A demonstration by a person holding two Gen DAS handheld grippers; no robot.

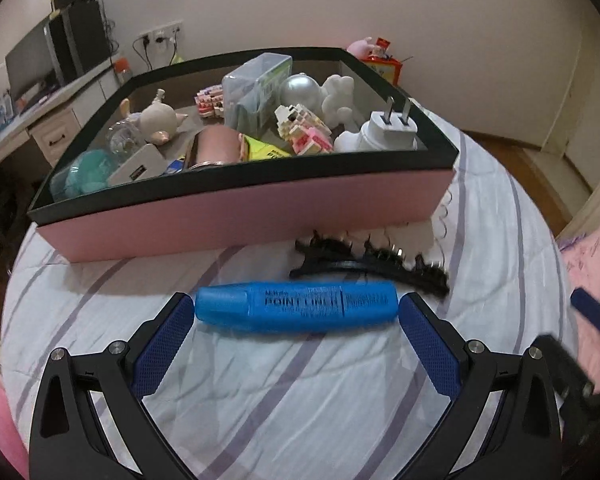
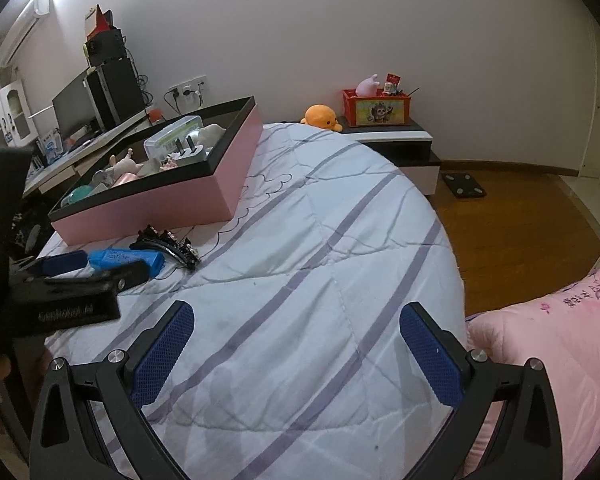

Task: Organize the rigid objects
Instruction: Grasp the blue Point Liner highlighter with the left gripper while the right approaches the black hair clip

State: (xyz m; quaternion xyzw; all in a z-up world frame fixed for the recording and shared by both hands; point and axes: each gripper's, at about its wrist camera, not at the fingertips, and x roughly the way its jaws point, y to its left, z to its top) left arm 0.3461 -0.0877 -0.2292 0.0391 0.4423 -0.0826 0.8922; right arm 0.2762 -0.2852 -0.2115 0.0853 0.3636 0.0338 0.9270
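"POINTLINER" is printed in dark capitals along the barrel of the blue marker (image 1: pixel 296 307); the smaller print beside it is blurred. Lettering on the pink bedding (image 2: pixel 572 312) cannot be made out.

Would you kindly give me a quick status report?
Left gripper open, fingers flanking blue marker on bed. Right gripper open, empty. Hair clip lies between marker and box.

A bed with a white, purple-striped quilt (image 1: pixel 300 392) carries a pink box (image 1: pixel 240 212) beyond the left fingers. A blue marker (image 1: pixel 296 307) lies crosswise at their tips, a black hair clip (image 1: pixel 372 266) just past it. A pink blanket (image 2: pixel 552 360) lies right of the right fingers.
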